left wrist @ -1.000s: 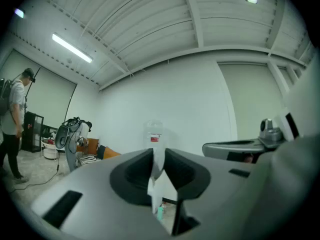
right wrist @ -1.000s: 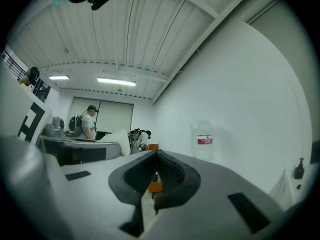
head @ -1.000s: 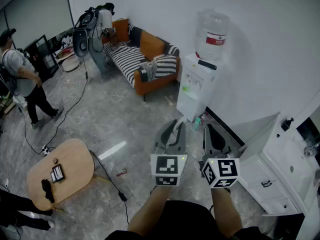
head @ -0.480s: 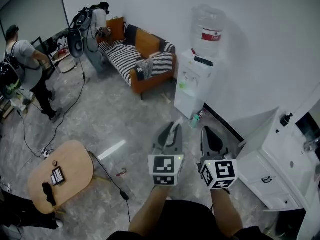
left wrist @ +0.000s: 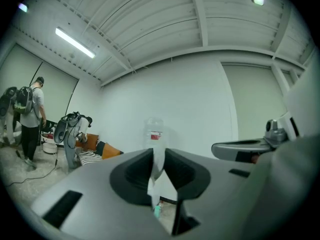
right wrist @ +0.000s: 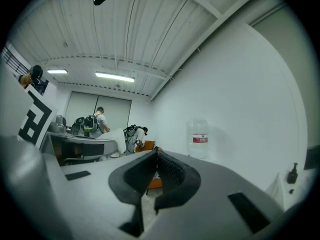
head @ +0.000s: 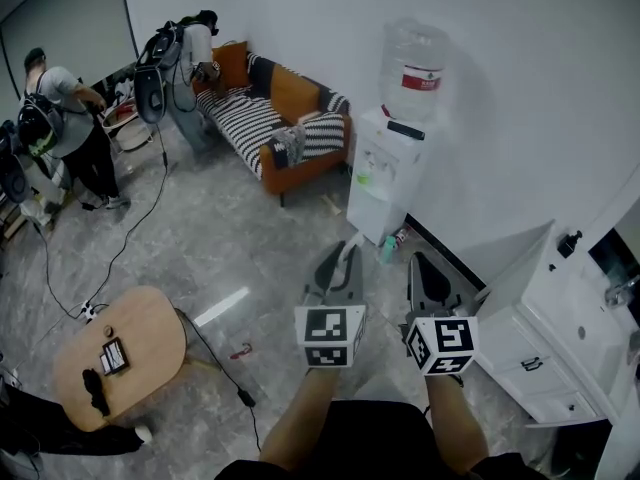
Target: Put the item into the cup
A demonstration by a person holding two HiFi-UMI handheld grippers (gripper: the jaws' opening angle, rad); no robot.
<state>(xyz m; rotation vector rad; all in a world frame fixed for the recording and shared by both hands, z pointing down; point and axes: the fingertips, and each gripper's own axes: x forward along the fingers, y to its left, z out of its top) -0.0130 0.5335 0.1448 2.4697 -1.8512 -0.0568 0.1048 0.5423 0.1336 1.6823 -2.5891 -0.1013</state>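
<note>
Grey marble floor and white wall filling most of head view. Along wall: orange sofa w/ striped cushions, white cabinet at right, water dispenser w/ big bottle on top btwn the two. Oval wooden surface at lower left, carrying a few small dark objects. Two persons at far left: one standing nr frame edge, one bent over by sofa end. Held out ahead of forearms, side by side and apart: L tool, spread a little, dispenser showing thru the narrow gap, nothing btwn pads; R tool, tips pressed together, pinching nothing. Black cable trailing over floor from surface. Small green bottle on floor just beside dispenser base. Task's item and cup: not made out in any view.
</note>
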